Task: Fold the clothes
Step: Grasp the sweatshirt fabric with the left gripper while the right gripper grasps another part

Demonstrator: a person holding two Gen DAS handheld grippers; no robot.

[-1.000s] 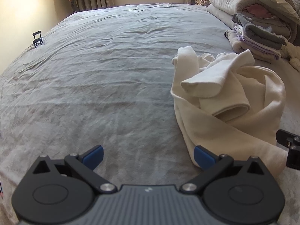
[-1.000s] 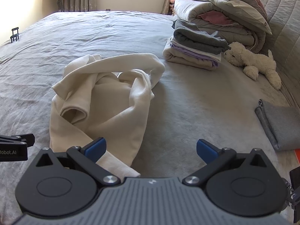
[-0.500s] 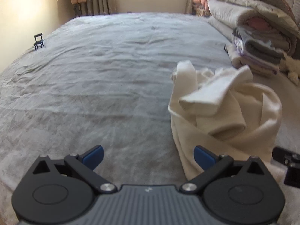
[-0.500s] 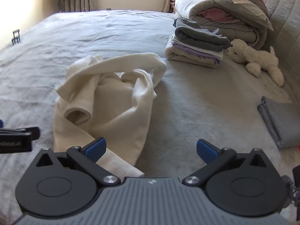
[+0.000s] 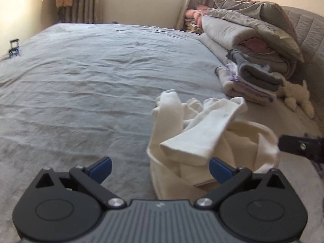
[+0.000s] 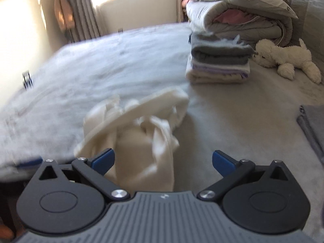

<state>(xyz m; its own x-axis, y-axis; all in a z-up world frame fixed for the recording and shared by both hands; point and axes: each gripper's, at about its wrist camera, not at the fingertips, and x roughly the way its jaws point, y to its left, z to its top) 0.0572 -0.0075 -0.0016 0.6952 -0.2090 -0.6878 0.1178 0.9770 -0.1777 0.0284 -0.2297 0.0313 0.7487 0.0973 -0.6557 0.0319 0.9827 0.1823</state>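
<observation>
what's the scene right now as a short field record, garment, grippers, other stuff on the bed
garment: cream top, crumpled in a heap on the bed, unfolded
left gripper: open, holding nothing, near edge of the top between its fingers
right gripper: open, holding nothing, low over the top
folded stack: beyond the top, beside the rolled duvet
plush toy: right of the stack
grey cloth: far right edge
image: right view blurred

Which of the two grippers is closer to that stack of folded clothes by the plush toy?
Right, probably. The right gripper faces the stack of folded clothes across bare bed. The left gripper sits farther off, with the crumpled cream garment in between.
</observation>
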